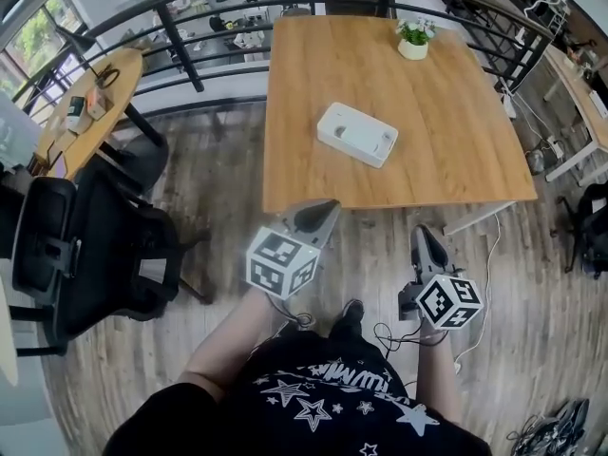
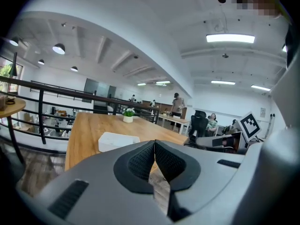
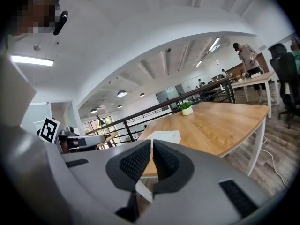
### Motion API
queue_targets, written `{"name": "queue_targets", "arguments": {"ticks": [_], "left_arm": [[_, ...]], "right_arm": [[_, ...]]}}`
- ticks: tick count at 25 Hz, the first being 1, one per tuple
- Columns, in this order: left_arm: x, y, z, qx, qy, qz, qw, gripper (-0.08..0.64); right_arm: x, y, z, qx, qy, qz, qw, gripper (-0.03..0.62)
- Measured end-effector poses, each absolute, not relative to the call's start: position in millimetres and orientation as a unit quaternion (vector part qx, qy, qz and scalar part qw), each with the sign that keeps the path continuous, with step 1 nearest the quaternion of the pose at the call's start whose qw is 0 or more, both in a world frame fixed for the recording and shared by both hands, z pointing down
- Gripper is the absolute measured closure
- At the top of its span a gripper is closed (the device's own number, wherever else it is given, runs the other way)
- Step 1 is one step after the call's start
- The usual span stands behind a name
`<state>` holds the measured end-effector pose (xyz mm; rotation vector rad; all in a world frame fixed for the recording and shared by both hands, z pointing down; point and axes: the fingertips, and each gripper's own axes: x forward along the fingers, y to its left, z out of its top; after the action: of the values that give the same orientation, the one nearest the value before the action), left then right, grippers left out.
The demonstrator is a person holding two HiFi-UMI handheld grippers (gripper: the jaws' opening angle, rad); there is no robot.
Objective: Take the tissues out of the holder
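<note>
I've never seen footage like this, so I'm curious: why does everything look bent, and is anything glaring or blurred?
Head view: the wide lens bows the railing and table edges; light is even, shadows soft. Left gripper view: a ceiling light glares white, corners go black. Right gripper view: same curving; the mosaic patch was added afterwards.

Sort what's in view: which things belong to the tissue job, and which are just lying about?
Job: tissue holder; left gripper and right gripper, both shut, empty, short of the wooden table.
Lying about: potted plant; office chair; round side table.
</note>
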<state>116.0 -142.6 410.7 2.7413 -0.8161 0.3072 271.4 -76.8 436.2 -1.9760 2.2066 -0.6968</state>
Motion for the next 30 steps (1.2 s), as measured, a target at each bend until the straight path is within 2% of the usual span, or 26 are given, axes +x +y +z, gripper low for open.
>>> {"name": "queue_targets", "arguments": {"ticks": [10,21,30], "left_arm": [[177,-154,412,0.927,-0.332,0.124,0.124,0.546],[173,-155,420,0.901,-0.391,0.135,0.132,0.546],[175,-196,438,0.896,-0.394,0.133,0.156,0.546]], "right_arm": [[342,-112,435,-0.603,0.761,-0.233,0.057,0.568],[341,-143,443,-0.55,0.804,-0.224,0.028,0.568],[337,-165,453,-0.542,0.805,-0.239,0.019,0.568]]}}
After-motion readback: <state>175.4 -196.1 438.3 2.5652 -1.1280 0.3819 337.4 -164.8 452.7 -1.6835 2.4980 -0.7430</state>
